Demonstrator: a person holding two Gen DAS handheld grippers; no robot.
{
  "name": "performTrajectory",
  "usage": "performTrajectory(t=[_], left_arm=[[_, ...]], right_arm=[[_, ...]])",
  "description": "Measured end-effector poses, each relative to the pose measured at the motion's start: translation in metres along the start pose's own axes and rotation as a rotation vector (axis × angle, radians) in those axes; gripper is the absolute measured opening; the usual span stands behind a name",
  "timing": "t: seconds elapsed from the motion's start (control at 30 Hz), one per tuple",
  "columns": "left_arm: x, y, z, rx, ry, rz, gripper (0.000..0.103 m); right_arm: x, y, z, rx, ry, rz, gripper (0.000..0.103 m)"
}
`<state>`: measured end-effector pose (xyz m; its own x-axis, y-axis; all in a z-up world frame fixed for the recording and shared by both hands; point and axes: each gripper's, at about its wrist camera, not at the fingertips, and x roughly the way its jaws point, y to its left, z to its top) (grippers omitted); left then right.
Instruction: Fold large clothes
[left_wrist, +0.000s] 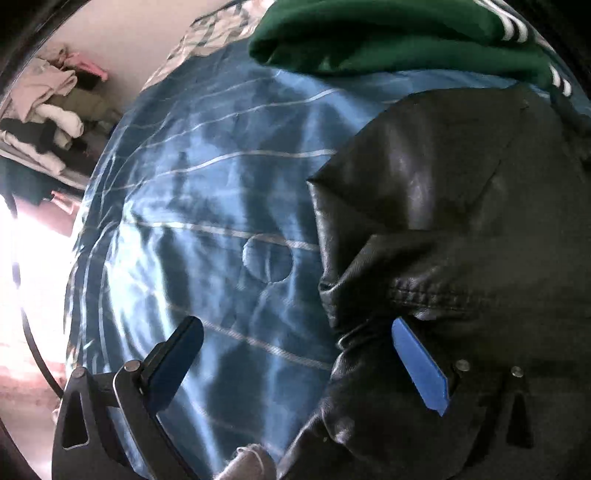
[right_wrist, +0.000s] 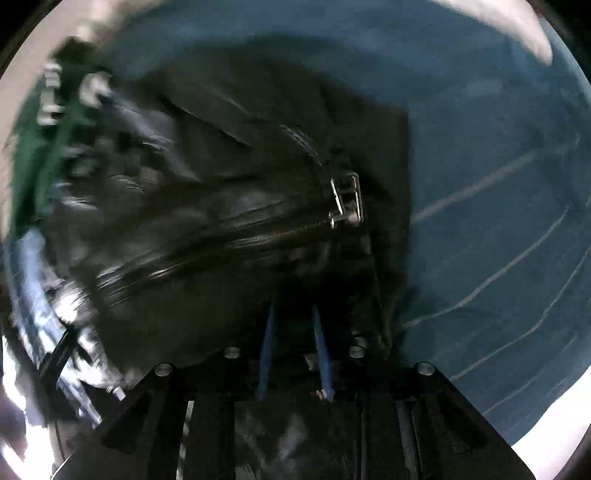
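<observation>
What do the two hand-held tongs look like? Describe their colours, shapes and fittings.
Left tongs: black frame with triangular cut-outs, round silver rivets, flat paddle-shaped fingers with blue pads. Right tongs: the same black frame, silver rivets and narrow blue pads.

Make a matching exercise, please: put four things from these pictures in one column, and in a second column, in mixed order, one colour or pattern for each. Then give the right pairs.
Things:
1. leather jacket
2. folded garment at the top of the left wrist view
3. bed cover
4. pads of the left gripper

Colour or pattern:
A. green with white stripes
B. plain bright blue
C. black and shiny
D. blue with thin pale lines

Pairs: 1-C, 2-A, 3-D, 4-B
</observation>
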<state>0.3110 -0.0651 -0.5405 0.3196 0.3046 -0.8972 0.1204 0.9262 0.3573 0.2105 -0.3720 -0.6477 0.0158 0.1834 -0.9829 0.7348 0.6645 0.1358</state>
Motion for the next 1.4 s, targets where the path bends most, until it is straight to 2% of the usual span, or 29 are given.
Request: performTrajectory(t=[0.07, 0.13, 0.27, 0.43, 0.47, 0.57, 0.6, 0.67, 0.73, 0.8, 0.87, 0.97, 1.03, 1.13, 1.23, 1.33, 1.4], left_arm=[[0.0, 0.003, -0.005, -0.03, -0.024, -0.019, 0.103], [0.003, 0.009, -0.007, -0.091, -0.026, -0.06, 0.103], [0.013, 0.023, -0.011, -0.208, -0.02, -0.17, 0.103], [0.014, 0.032, -0.008, -0.243, 0.024, -0.206, 0.103], [0.007, 0.034, -0.006, -0.245, 0.032, -0.188, 0.103], [-0.017, 0.035, -0.003, -0.216, -0.003, -0.107, 0.103], [-0.024, 0.032, -0.003, -0.193, -0.012, -0.074, 0.103], [-0.023, 0.017, -0.004, -0.132, 0.01, -0.017, 0.103], [-0.015, 0.004, -0.008, -0.092, 0.041, 0.027, 0.103], [-0.02, -0.002, -0.008, -0.093, 0.029, 0.08, 0.103], [-0.033, -0.008, -0.009, -0.094, 0.009, 0.149, 0.103], [-0.069, -0.018, -0.023, -0.099, -0.012, 0.274, 0.103], [-0.1, -0.037, -0.041, -0.077, -0.019, 0.387, 0.103], [-0.136, -0.075, -0.078, -0.024, 0.018, 0.517, 0.103], [-0.161, -0.124, -0.122, 0.038, 0.082, 0.587, 0.103], [-0.183, -0.172, -0.161, 0.094, 0.116, 0.615, 0.103], [-0.198, -0.206, -0.191, 0.137, 0.137, 0.587, 0.103]], right_arm=[[0.01, 0.003, 0.004, 0.023, 0.002, -0.016, 0.015], [0.014, 0.011, 0.009, -0.007, 0.021, -0.049, 0.015], [0.02, 0.013, 0.017, -0.009, 0.052, -0.045, 0.015], [0.012, 0.019, 0.024, -0.013, 0.07, -0.063, 0.015], [0.005, 0.024, 0.023, -0.02, 0.061, -0.069, 0.015], [-0.031, 0.033, 0.018, -0.085, -0.049, -0.034, 0.015], [-0.034, 0.034, 0.018, -0.115, -0.073, -0.065, 0.015], [-0.009, 0.024, 0.022, -0.129, -0.015, -0.12, 0.015], [0.007, 0.013, 0.028, -0.097, 0.02, -0.062, 0.015], [0.005, 0.018, 0.038, -0.113, 0.052, -0.054, 0.019], [-0.004, 0.017, 0.047, -0.124, 0.074, 0.003, 0.021], [-0.026, 0.001, 0.051, -0.153, 0.109, 0.166, 0.038], [-0.036, -0.017, 0.051, -0.187, 0.113, 0.191, 0.062], [-0.054, -0.054, 0.043, -0.298, 0.108, 0.118, 0.064], [-0.052, -0.094, 0.035, -0.35, 0.118, 0.063, 0.064], [-0.05, -0.133, 0.026, -0.39, 0.129, 0.029, 0.064], [-0.047, -0.16, 0.026, -0.416, 0.141, 0.0, 0.064]])
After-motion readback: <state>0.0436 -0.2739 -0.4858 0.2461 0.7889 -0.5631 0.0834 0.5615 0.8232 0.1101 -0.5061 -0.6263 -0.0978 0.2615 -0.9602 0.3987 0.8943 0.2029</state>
